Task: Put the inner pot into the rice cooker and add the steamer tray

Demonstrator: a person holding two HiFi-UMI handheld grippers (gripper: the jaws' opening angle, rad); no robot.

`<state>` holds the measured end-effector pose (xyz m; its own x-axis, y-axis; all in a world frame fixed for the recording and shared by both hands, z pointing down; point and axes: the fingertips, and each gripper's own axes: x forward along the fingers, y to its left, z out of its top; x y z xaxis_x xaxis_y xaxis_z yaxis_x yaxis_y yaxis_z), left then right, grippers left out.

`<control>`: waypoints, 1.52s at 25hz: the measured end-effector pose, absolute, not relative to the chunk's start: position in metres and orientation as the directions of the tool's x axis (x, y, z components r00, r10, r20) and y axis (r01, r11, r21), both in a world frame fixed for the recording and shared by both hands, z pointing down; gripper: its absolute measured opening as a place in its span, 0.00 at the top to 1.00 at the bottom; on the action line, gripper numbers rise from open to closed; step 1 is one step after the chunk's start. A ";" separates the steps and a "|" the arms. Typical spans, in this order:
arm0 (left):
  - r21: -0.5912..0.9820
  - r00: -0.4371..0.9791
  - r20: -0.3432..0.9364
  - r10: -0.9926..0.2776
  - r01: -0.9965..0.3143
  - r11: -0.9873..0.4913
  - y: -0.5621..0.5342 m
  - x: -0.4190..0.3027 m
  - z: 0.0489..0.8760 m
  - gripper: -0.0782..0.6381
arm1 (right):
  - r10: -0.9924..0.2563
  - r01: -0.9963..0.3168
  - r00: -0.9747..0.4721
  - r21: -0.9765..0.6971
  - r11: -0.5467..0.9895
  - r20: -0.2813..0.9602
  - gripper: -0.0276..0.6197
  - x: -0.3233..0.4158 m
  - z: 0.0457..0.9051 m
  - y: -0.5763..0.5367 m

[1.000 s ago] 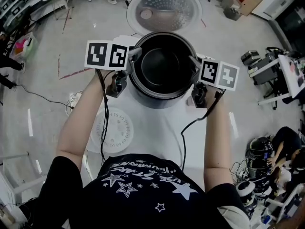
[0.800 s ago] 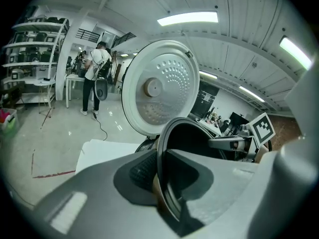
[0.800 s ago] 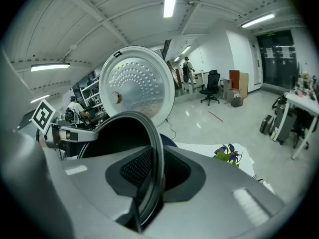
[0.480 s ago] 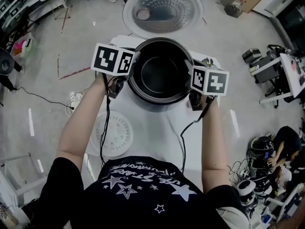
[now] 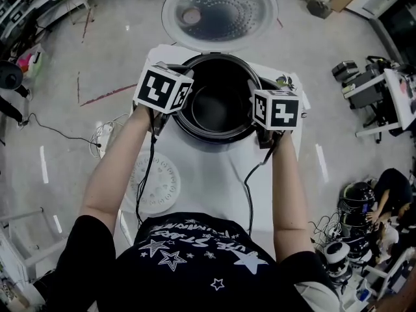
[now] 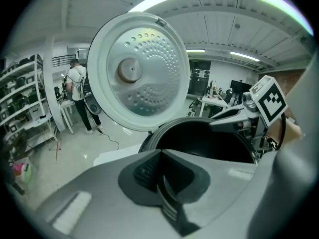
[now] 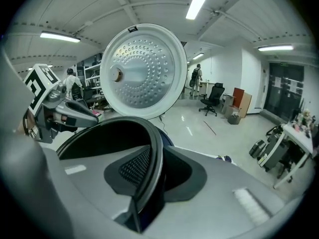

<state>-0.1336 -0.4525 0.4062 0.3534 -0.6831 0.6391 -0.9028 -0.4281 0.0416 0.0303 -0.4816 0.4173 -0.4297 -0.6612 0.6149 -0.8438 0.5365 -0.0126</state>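
Your left gripper [image 6: 162,184] is closed on the thin rim of the black round metal inner pot [image 5: 218,106]. Your right gripper [image 7: 148,176] has the opposite rim between its pads, and its jaws have just been opening a little. The pot stands in the mouth of the white rice cooker [image 5: 214,137], below the open round silver lid [image 5: 218,8]. It looks nearly seated, so keep it level, release both sides together and draw the jaws outward. The white round perforated steamer tray [image 5: 156,181] lies near you on the white table [image 5: 214,181].
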 end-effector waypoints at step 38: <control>0.045 0.067 0.411 -0.909 -0.998 -0.054 -0.240 -0.188 0.338 0.89 | -0.607 -0.660 -0.698 -0.012 0.751 0.380 0.53 0.030 0.340 -0.330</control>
<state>-0.1882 -0.2398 0.3381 0.0674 -0.9091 0.4111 -0.9976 -0.0537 0.0448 0.0304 -0.3302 0.3400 -0.6975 -0.6073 0.3803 -0.6602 0.7510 -0.0116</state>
